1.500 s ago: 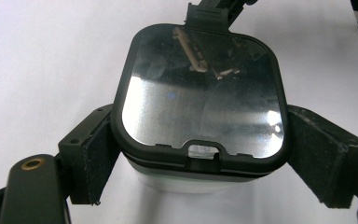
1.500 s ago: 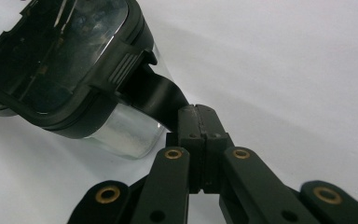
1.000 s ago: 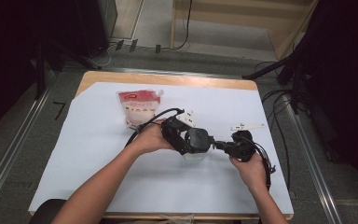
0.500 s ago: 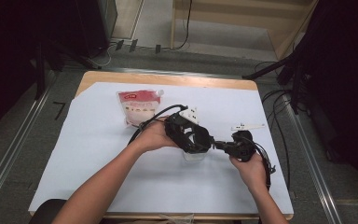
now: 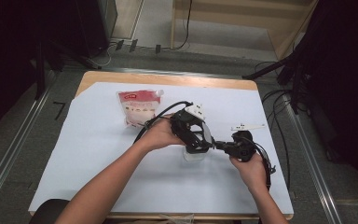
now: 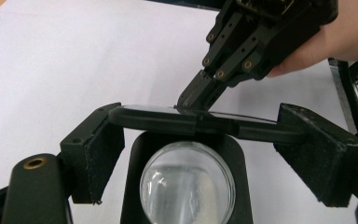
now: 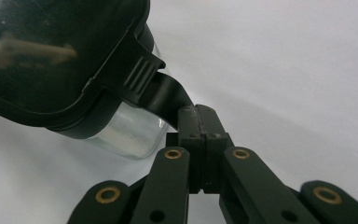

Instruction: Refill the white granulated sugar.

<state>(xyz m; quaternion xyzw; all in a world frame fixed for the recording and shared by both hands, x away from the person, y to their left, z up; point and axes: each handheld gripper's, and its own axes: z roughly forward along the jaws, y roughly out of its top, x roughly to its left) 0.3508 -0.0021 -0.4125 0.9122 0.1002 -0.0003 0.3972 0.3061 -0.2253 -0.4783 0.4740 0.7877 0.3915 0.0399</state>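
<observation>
A small clear glass jar (image 6: 186, 186) with white powder in it stands on the white sheet (image 5: 98, 154), also seen as the jar (image 7: 121, 130) and the jar (image 5: 195, 155). Its flat black lid (image 6: 158, 117) is held edge to edge above the jar's mouth by my left gripper (image 6: 200, 126), which is shut on it. The lid (image 7: 51, 56) sits tilted, with a ribbed tab and a black strap (image 7: 168, 95). My right gripper (image 7: 198, 114) is shut on the end of that strap. From above, the left gripper (image 5: 193, 133) and right gripper (image 5: 221, 145) meet over the jar.
A red and white pouch (image 5: 140, 106) lies at the back left of the sheet. A small white flat piece (image 5: 247, 127) lies behind the right hand. Cables (image 5: 279, 102) trail off the table's right edge. The wooden table edge (image 5: 168, 79) runs along the back.
My left gripper has risen slightly with the lid in it, tilting the lid above the jar. The right gripper has stayed in place, still shut on the strap.
</observation>
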